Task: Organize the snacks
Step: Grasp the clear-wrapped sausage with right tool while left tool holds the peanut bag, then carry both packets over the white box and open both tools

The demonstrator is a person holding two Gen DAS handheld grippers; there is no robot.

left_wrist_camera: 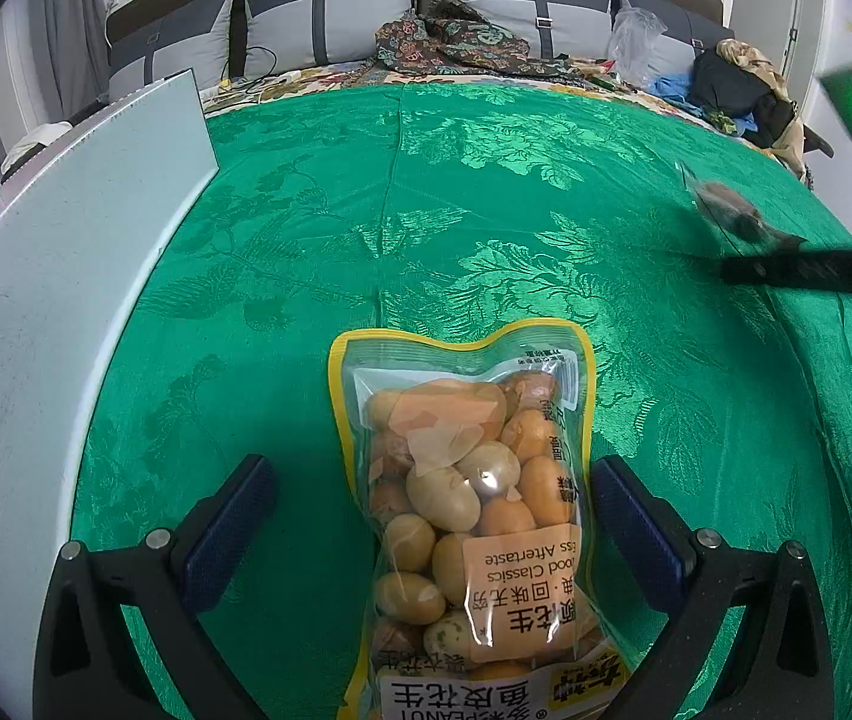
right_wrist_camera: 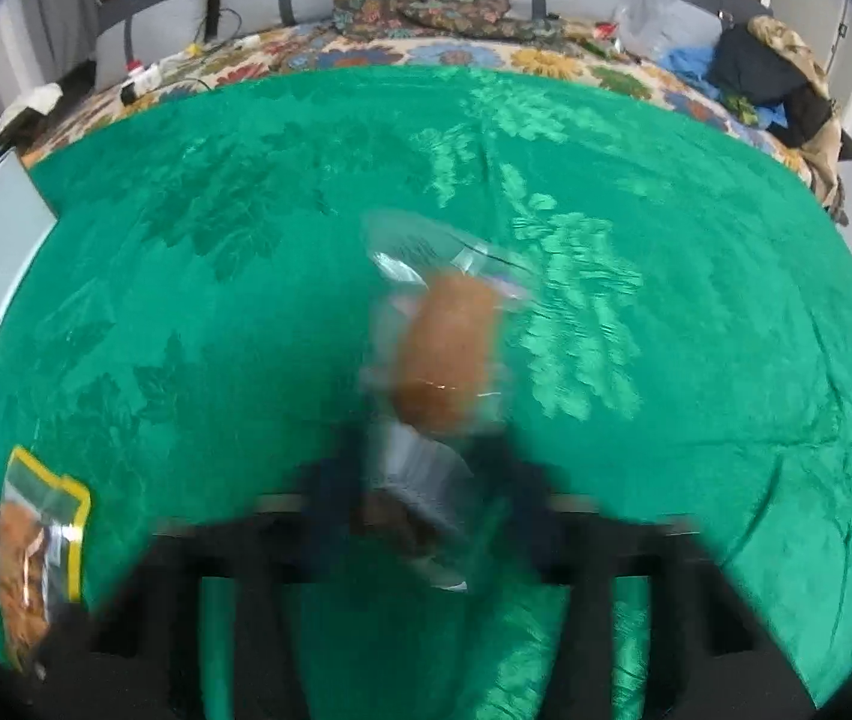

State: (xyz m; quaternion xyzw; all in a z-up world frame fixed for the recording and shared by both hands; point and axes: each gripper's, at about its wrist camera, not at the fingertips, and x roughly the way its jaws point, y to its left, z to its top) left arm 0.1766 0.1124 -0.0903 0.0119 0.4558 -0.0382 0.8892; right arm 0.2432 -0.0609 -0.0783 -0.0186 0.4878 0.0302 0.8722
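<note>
A yellow-edged clear bag of coated peanuts (left_wrist_camera: 474, 510) lies on the green cloth (left_wrist_camera: 426, 210), between the fingers of my left gripper (left_wrist_camera: 432, 516), which is open and stands wide of the bag on both sides. The same bag shows at the lower left of the right wrist view (right_wrist_camera: 36, 546). My right gripper (right_wrist_camera: 426, 498) is shut on a clear packet with a brown snack inside (right_wrist_camera: 444, 354); the view is blurred by motion. That gripper and packet show at the right edge of the left wrist view (left_wrist_camera: 726, 204).
A pale flat board or box (left_wrist_camera: 54, 276) stands along the left of the green cloth. Behind are grey cushions (left_wrist_camera: 330, 6), a patterned garment (left_wrist_camera: 456, 42), a plastic bag (left_wrist_camera: 636, 36) and a pile of clothes (left_wrist_camera: 738, 90).
</note>
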